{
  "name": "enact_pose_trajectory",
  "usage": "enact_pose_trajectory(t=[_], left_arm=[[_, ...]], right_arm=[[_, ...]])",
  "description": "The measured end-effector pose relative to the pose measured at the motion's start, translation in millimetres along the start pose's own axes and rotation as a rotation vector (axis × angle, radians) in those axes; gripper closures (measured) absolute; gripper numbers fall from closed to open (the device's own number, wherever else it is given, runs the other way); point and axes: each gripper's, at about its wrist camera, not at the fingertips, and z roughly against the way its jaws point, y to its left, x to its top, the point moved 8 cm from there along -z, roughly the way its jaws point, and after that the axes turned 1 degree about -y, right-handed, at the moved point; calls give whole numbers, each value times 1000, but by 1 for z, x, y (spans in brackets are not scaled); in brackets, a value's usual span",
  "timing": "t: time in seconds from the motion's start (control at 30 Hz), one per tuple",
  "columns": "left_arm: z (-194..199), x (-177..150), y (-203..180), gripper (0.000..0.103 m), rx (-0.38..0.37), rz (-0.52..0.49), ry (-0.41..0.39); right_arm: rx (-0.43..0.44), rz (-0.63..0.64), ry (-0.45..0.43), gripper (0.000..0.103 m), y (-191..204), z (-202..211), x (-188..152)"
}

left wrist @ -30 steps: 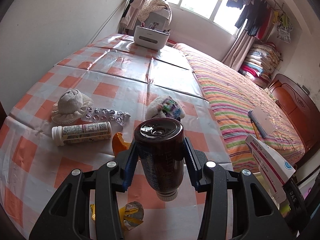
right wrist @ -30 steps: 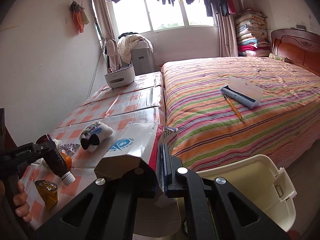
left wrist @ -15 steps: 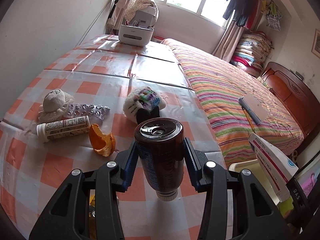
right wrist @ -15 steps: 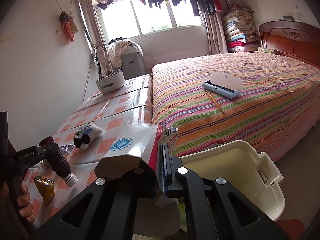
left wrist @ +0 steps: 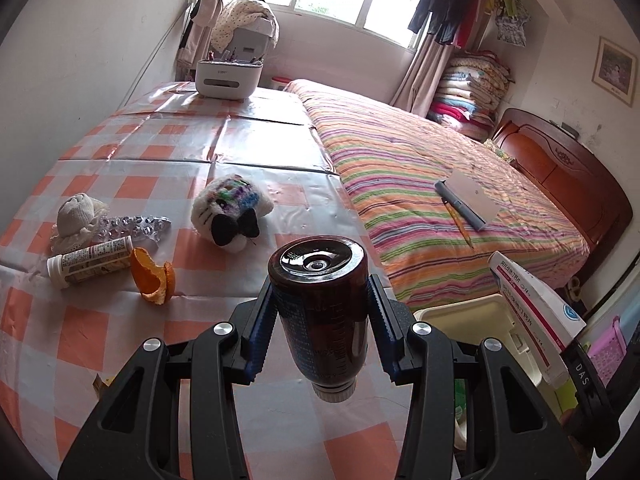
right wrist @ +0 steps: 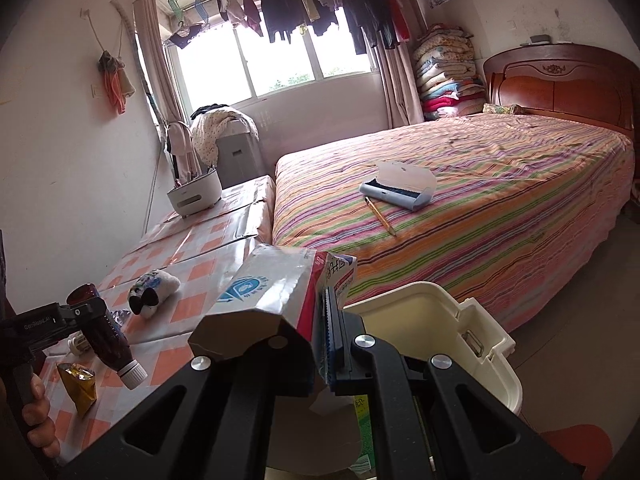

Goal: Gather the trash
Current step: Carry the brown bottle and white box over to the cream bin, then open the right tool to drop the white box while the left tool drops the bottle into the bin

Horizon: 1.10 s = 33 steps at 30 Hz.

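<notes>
The brown bottle [left wrist: 320, 316] hangs cap-down above the checked table [left wrist: 168, 152], clamped across its smooth, hard body by the left gripper [left wrist: 320, 330]; it looks slippery, so a grip at mid-body seems safest. The light, crushable medicine box [right wrist: 276, 292] is pinched by its thin flap in the fully clenched right gripper [right wrist: 326, 344], over the cream bin [right wrist: 452, 344] beside the bed [right wrist: 480, 200]. An orange peel [left wrist: 152, 280], a tube [left wrist: 90, 262] and a blister pack [left wrist: 136, 226] lie on the table, not in the way.

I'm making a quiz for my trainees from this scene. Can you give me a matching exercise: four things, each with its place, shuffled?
Things:
1. dark brown plastic bottle
2. white and red cardboard medicine box
3. curled orange peel
4. yellow pencil

Places:
A. on the striped bedspread
B. between the left gripper's fingers
C. on the checked tablecloth
D. pinched by the right gripper

Pairs: 1-B, 2-D, 3-C, 4-A
</notes>
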Motion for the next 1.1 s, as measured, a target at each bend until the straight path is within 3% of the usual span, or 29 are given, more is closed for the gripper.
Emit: enact_pose_trajectory(t=[0.4,0.63,0.67,0.73,0.77,0.8,0.9,1.1], left_arm=[[4,-2,-55,60,-72,-78,-7],[1,-3,-80,60,-98,-109,0],[1,-3,-84,60,-102,-113,2],[-1,-5,-92,60,-109,-123,5],[-1,-6,-96,60,-113,-128,7],[-1,-6,-100,60,-118,-133,8],[-3,-8,-111,60,-130,-145,14],[-5,-12,-128,60,-153,-162,25]], right_arm=[[-67,-57,-28,98,-28,8,1],[-67,-88,8,95,-37,4,-3],[-65,-95,16,90,-39,3,-3],[-70,-104,16,69,-41,3,-4],[-82,-103,8,40,-41,4,-4],[-89,-102,-15,24,-42,8,-2],[-104,-87,-79,24,-42,19,4],[-96,-118,-61,23,-48,18,3]])
